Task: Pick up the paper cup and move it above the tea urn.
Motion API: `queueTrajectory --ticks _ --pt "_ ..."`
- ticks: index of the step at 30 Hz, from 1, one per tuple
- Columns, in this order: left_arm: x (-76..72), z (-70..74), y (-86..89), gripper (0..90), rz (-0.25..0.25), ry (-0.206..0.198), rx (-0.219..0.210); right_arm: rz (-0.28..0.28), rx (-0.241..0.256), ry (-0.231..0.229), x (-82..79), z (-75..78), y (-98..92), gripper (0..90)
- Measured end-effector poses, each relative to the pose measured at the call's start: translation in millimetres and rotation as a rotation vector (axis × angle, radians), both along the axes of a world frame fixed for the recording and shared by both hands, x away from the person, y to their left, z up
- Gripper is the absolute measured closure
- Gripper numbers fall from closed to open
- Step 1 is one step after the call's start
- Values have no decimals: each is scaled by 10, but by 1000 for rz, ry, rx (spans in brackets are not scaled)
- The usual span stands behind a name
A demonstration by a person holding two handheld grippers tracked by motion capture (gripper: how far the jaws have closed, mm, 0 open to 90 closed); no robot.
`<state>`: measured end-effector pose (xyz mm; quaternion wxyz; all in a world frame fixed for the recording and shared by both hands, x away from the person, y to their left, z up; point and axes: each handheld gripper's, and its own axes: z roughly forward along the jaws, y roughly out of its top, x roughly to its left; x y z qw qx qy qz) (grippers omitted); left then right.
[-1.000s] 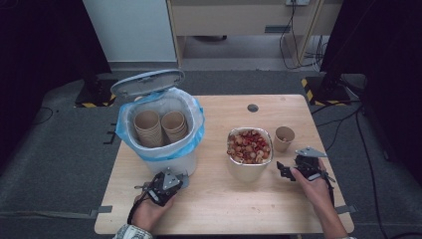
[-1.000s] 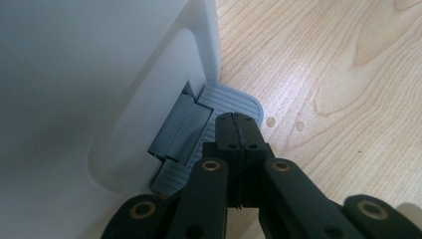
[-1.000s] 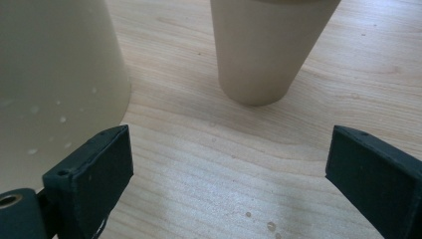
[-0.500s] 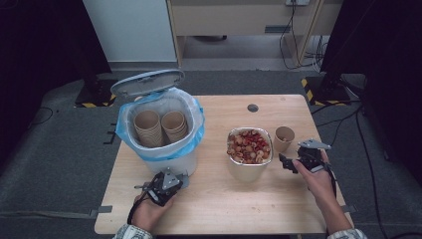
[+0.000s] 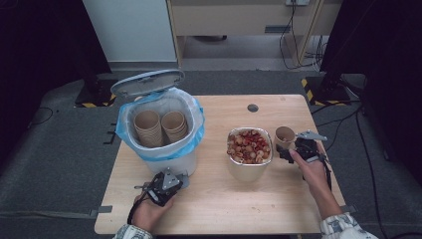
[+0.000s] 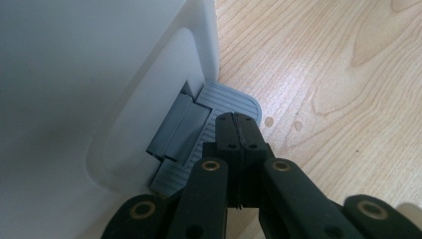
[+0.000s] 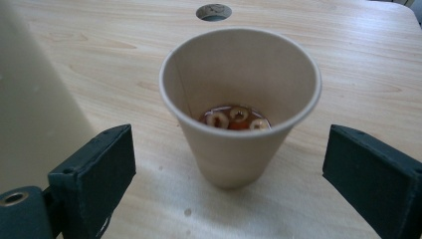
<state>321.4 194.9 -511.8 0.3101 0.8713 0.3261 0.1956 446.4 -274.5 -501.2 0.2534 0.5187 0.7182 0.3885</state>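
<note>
Right gripper point(image 7: 229, 179) jaws spread wide flanking tapered paper cup point(image 7: 240, 104), ring-shaped bits in it, maybe cereal, left gripper point(image 6: 240, 130) pinched closed over ribbed grey pedal point(image 6: 226, 102), smooth white bin point(image 6: 99, 74)

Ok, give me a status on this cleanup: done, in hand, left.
Done: the bin lid stands open and two stacks of paper cups already sit inside the bin. In hand: the shut left gripper is over the bin's pedal, while the open right gripper brackets the paper cup of leftover cereal without gripping it. Left: gripping that cup and dealing with the full cereal container.
</note>
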Motion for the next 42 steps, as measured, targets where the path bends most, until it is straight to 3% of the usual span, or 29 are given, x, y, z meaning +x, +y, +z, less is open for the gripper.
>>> queueTrajectory --ticks 9,25,28,35,42 --pt "-2 0 0 900 -1 -1 2 -26 27 -31 128 -23 53 76" --pt "9 -6 24 899 -2 9 -23 -63 36 -29 305 -153 108 168" --pt "11 -7 26 899 -3 10 -26 -57 44 -29 324 -161 108 170" --pt "7 -6 19 900 -3 7 -19 -7 20 -65 333 -160 130 263" --pt "5 -4 12 899 -2 6 -14 33 18 -134 261 -54 72 287"
